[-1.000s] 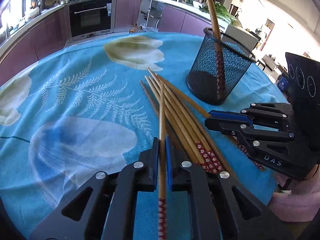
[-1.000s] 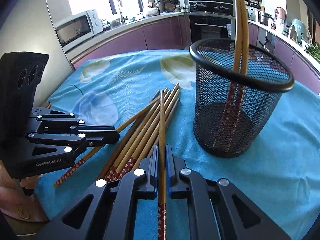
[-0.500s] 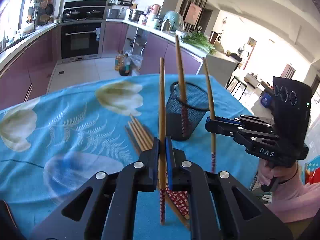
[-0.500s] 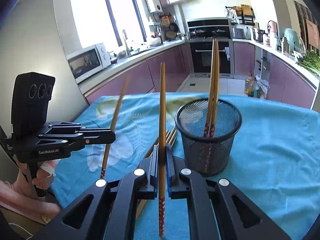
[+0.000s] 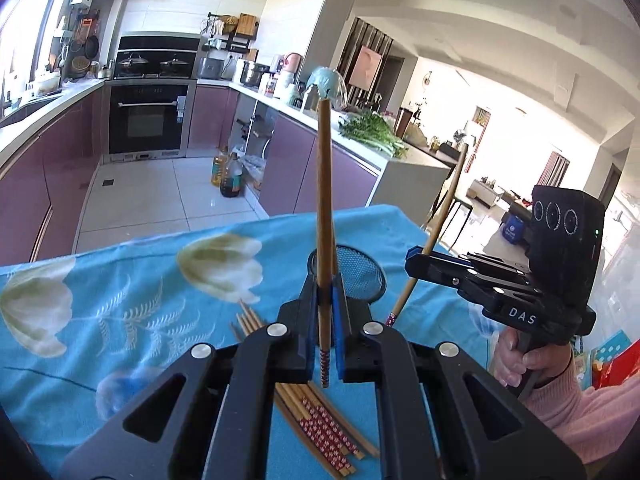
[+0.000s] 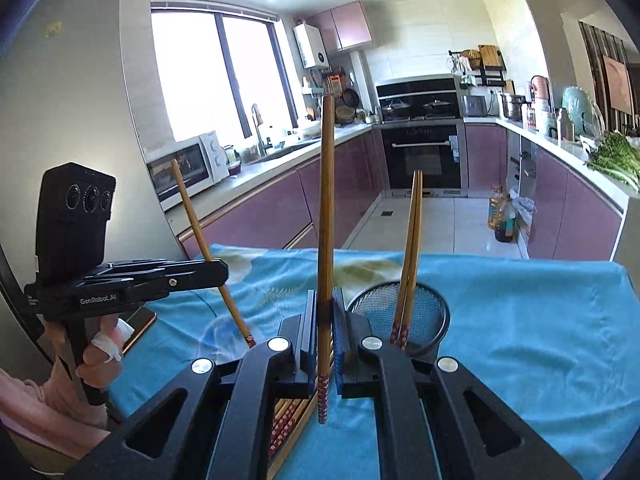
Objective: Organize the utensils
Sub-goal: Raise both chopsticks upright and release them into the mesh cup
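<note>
My left gripper (image 5: 325, 300) is shut on a wooden chopstick (image 5: 323, 208) held upright, red-patterned end down. My right gripper (image 6: 326, 312) is shut on another chopstick (image 6: 326, 208), also upright. Both are lifted above the table. The black mesh cup (image 6: 420, 320) stands on the blue cloth just right of my right gripper and holds two chopsticks (image 6: 410, 248). In the left wrist view the cup (image 5: 360, 276) sits just behind my fingers. Several loose chopsticks (image 5: 316, 420) lie on the cloth below. The right gripper (image 5: 416, 264) shows at right in the left wrist view; the left gripper (image 6: 218, 272) shows at left in the right wrist view.
The table carries a blue floral cloth (image 6: 540, 320). A dark flat object (image 6: 138, 322) lies at the cloth's left edge. Kitchen counters, an oven (image 6: 420, 156) and a tiled floor lie beyond the table's far edge.
Both grippers have lifted their chopsticks off the pile and risen well above the table, tilting the sticks upright. The cup now looks smaller and lower in both views.
</note>
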Motion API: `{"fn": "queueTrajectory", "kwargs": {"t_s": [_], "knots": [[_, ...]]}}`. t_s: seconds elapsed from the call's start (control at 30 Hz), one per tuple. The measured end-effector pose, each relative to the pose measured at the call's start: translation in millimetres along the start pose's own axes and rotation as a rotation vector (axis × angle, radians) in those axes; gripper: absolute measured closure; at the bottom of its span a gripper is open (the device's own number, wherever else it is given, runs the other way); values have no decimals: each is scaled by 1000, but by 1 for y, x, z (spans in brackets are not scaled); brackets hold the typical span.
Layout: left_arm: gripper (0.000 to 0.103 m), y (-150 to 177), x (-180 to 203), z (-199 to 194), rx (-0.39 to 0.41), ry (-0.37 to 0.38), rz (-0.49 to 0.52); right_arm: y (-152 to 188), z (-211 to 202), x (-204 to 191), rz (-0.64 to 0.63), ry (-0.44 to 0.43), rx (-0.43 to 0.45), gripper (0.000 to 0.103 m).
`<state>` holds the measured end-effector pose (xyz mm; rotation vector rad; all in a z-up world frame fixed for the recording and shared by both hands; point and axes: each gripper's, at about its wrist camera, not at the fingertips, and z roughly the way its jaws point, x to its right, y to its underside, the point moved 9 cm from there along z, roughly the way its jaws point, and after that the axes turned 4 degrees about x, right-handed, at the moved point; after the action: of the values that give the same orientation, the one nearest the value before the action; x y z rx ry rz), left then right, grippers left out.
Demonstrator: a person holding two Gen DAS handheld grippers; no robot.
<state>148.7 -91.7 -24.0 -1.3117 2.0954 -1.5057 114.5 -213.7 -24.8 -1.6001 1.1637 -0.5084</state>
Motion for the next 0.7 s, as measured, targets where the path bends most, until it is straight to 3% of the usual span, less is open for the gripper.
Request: {"fn": "queueTrajectory", "kwargs": {"t_s": [0.47, 0.7], "knots": [[96, -74, 35, 18, 103, 49, 59, -64, -9, 26, -46, 74, 122, 97], [95, -66, 43, 56, 38, -7, 115, -49, 21, 43, -42, 121, 53, 97]]}}
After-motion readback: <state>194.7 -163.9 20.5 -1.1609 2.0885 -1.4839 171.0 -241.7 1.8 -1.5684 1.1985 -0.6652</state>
